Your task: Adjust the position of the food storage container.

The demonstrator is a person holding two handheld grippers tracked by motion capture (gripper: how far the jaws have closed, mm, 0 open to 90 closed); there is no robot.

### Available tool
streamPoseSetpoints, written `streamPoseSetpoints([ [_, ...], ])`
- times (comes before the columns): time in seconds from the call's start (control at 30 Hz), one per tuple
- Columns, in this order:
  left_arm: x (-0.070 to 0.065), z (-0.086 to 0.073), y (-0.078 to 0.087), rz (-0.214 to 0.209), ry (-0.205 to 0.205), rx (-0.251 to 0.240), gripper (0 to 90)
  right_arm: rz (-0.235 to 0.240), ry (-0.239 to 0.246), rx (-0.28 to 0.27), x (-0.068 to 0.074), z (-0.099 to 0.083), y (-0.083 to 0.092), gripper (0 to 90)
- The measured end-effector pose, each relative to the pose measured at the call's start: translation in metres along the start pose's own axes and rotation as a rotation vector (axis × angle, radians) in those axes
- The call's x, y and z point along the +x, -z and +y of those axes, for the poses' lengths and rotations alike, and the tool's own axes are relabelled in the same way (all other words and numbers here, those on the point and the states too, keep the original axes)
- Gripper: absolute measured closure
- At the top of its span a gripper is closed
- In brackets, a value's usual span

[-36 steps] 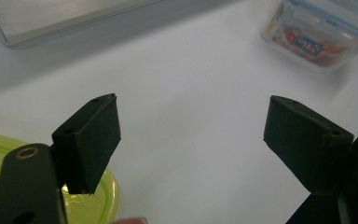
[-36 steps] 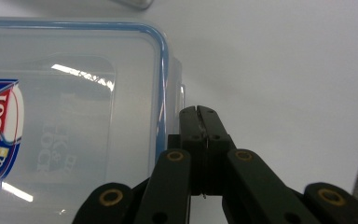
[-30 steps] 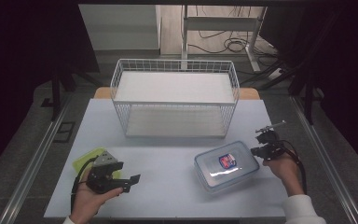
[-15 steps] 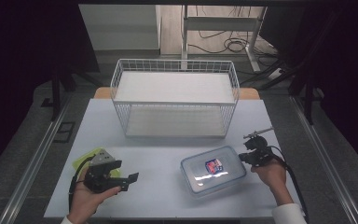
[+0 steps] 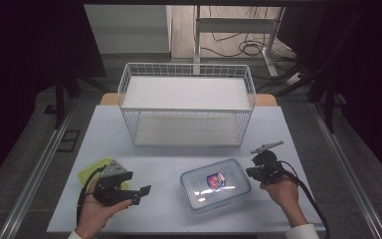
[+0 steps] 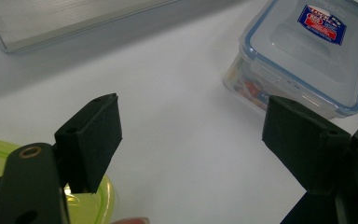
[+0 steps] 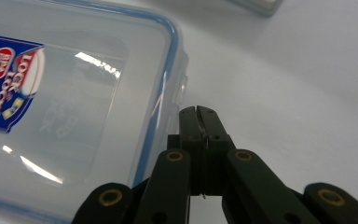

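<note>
On the pale table [image 5: 169, 149] a clear plastic food container [image 5: 215, 184] with a blue-rimmed snap lid and a red and blue label lies flat, in front of the white wire basket [image 5: 186, 110] and well apart from it. The container sits between the two hands, nearer the right one.

The right gripper [image 5: 250, 172] is at the container's right end. In the right gripper view its jaws are clenched together, pad against pad, with nothing caught between them. Their joined tip [image 7: 199, 112] sits at the container's side wall, just under the blue rim of the lid near a rounded corner; it looks to touch the wall, though whether it truly presses there I cannot tell. The container [image 7: 70, 116] spreads away to the left of the jaws in that view, its label at the far left edge. The right hand [image 5: 281, 191] holds the gripper low over the table.

The left gripper [image 5: 142, 193] is well apart from the container, to its left. Its jaws are released and stand wide, with only bare table between them. In the left gripper view the container [image 6: 307, 51] lies beyond the jaws, up and to the right, past the right-hand pad [image 6: 303, 140]. A yellow-green lid [image 5: 92, 171] lies on the table under and just behind the left hand [image 5: 99, 211].
</note>
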State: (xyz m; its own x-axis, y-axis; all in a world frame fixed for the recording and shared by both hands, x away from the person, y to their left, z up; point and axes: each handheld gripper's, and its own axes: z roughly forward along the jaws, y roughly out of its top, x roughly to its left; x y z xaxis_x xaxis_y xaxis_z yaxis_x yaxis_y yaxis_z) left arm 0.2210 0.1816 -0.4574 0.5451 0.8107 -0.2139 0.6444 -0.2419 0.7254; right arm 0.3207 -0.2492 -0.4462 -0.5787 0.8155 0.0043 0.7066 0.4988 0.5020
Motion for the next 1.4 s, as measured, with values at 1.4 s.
streamPoseSetpoints([
  [1.4,0.003,-0.006,-0.005,0.018,-0.004,0.026,19.2,0.249,0.406,0.029,0.154,0.0,-0.024,89.4],
])
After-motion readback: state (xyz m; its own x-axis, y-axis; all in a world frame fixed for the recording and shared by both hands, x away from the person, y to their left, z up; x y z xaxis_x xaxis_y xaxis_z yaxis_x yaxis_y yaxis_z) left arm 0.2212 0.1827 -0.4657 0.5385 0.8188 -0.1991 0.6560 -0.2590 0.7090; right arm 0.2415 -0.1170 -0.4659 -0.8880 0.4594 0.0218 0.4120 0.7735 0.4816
